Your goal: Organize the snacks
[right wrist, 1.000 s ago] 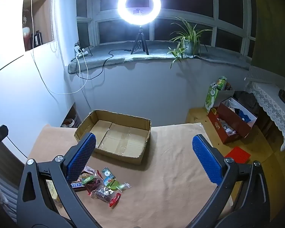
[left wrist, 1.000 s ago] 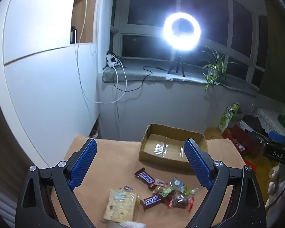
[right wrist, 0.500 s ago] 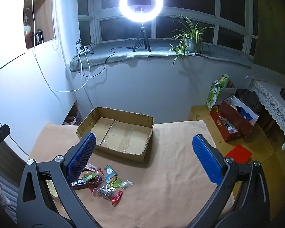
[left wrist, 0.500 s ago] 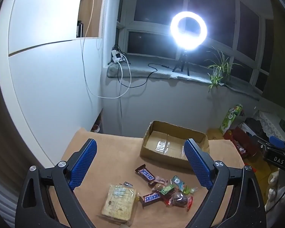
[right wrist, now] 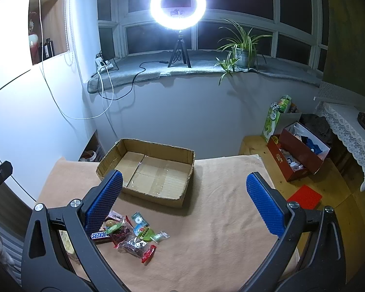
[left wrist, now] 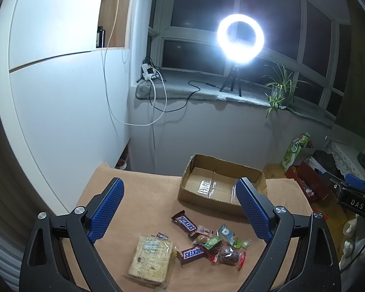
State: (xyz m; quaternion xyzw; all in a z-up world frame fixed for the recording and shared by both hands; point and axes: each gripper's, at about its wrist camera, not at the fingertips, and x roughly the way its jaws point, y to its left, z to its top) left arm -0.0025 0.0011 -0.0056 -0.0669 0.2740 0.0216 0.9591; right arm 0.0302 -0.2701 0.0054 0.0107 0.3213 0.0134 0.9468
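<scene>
Several light snacks lie loose on the tabletop (left wrist: 143, 194) before the empty cardboard box (left wrist: 221, 187): from left, a brittle cracker pack (left wrist: 150, 259), best taken gently by its edges, two stiff Snickers bars (left wrist: 184, 222), gripped across the middle, then slippery small candies (left wrist: 227, 244). Both the left tool (left wrist: 180, 209) and right tool (right wrist: 182, 204) hang released above them, grasping nothing.

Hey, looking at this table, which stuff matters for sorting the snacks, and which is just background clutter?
For the job:
cardboard box
Snickers bars
cracker pack
small wrapped candies

Just lying about:
ring light
potted plant
red box on the floor
</scene>
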